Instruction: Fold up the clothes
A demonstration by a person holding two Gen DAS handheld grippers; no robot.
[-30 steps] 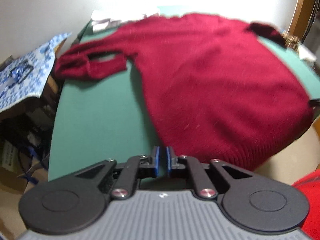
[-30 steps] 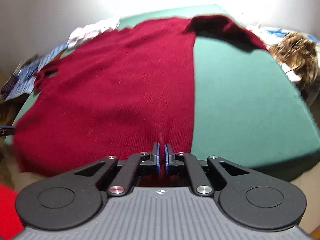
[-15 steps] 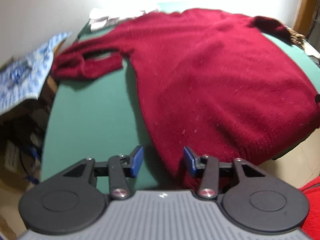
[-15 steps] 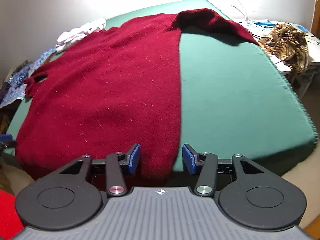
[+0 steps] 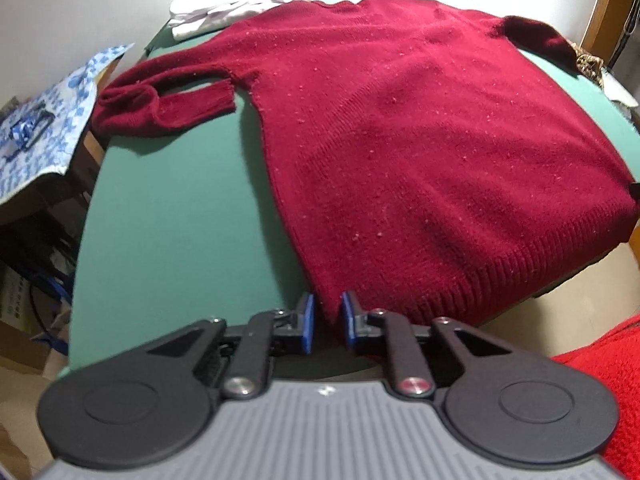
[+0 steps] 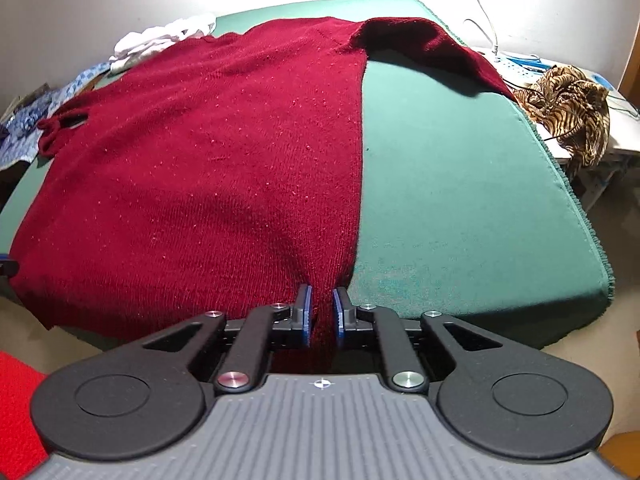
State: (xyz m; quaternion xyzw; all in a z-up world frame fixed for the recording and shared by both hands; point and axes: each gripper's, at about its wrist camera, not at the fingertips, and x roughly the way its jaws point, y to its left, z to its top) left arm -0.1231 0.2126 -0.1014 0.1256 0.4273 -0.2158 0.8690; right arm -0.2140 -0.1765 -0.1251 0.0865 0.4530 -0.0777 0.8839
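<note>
The table [image 6: 460, 184], covered in green cloth, carries all items. A dark red sweater [image 6: 224, 152] lies spread flat on it, hem at the near edge, neckline toward the far edge. Body covers the left and middle of the table as the right wrist view shows it; the right part of the green surface is bare.

1 sleeve [image 5: 160, 100] lies doubled back on itself at the left edge of the table. The other sleeve [image 6: 424, 46] runs to the far right corner and drapes over that edge.

White cloth [image 6: 160, 40] sits bunched at the far left corner, just beside the sweater's shoulder. Striped brown fabric [image 6: 572, 108] lies off the table, beyond its right edge. Blue-and-white patterned material [image 5: 44, 120] lies off the left edge.

Left gripper [image 5: 326, 322]: at the near edge, jaws at a narrow gap with the sweater's left hem corner between them; contact with the fabric cannot be confirmed.

Right gripper [image 6: 320, 314]: at the near edge, jaws at a narrow gap, the right hem corner between them; grip likewise not confirmed.
</note>
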